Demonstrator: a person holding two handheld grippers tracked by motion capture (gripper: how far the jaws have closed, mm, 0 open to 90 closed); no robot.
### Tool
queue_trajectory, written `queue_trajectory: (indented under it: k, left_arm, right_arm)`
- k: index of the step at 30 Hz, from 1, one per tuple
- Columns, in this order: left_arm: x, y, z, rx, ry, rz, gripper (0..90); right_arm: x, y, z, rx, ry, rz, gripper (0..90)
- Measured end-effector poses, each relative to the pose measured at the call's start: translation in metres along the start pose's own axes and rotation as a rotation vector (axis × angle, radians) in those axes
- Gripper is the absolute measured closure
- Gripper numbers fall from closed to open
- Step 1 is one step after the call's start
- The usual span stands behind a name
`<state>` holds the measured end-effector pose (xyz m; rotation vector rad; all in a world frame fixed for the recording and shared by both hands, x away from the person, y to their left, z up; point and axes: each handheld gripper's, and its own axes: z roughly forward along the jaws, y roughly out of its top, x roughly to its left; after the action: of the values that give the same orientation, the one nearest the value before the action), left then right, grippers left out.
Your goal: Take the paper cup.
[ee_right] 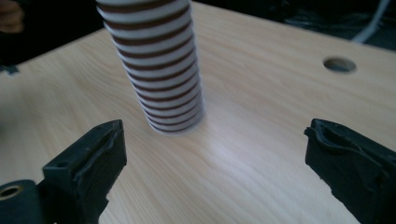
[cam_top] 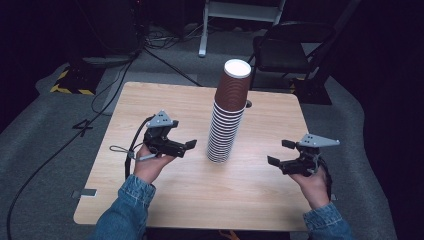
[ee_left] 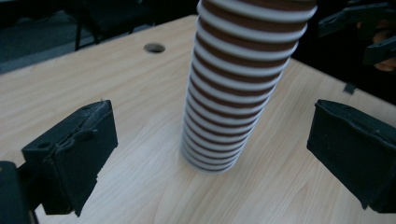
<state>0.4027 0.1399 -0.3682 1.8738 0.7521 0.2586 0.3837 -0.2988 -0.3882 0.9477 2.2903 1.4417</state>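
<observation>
High view: the cup stack (cam_top: 227, 112) stands mid-table, the left gripper (cam_top: 186, 146) at nine o'clock and right gripper (cam_top: 281, 152) at three, both spread empty, seemingly flanking it to grasp.

Cup stack (cam_top: 227, 112) upright mid table (cam_top: 165, 200), rims down; left gripper (cam_top: 186, 148) just left of its base, right gripper (cam_top: 278, 152) farther off to its right, both apart from it; table hole (cam_top: 248, 104) behind stack; chair (cam_top: 290, 47) beyond far edge

black folding chair (cam_top: 285, 47), floor cables (cam_top: 165, 60), hazard-striped base (cam_top: 70, 80)
</observation>
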Motion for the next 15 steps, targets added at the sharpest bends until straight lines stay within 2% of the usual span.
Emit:
queue_trajectory:
  k: [1, 3, 4, 5, 7, 11, 12, 15]
  left_arm:
    - [-0.002, 0.009, 0.001, -0.012, -0.015, 0.021, 0.5]
    - [-0.004, 0.012, 0.003, -0.018, -0.019, 0.028, 0.3]
    - [-0.005, 0.016, 0.003, -0.016, -0.026, 0.038, 0.3]
    - [-0.007, 0.021, 0.004, -0.022, -0.032, 0.049, 0.1]
    - [-0.010, 0.027, 0.004, -0.026, -0.034, 0.063, 0.0]
    - [-0.012, 0.039, 0.006, -0.051, -0.049, 0.085, 0.0]
    - [-0.012, 0.039, 0.006, -0.051, -0.049, 0.085, 0.0]
    - [-0.012, 0.050, 0.014, -0.066, -0.097, 0.083, 0.0]
  right_arm:
    - [0.003, 0.015, -0.001, -0.019, 0.031, -0.023, 5.0]
    - [0.005, 0.029, 0.000, -0.034, 0.059, -0.046, 3.1]
    - [0.005, 0.029, 0.000, -0.034, 0.059, -0.046, 3.1]
    - [0.008, 0.041, 0.004, -0.041, 0.091, -0.065, 0.6]
    - [0.010, 0.053, 0.007, -0.049, 0.121, -0.082, 0.1]
    - [0.014, 0.078, 0.012, -0.068, 0.157, -0.119, 0.1]
    - [0.014, 0.078, 0.012, -0.068, 0.157, -0.119, 0.1]
    - [0.016, 0.101, 0.016, -0.082, 0.203, -0.128, 0.0]
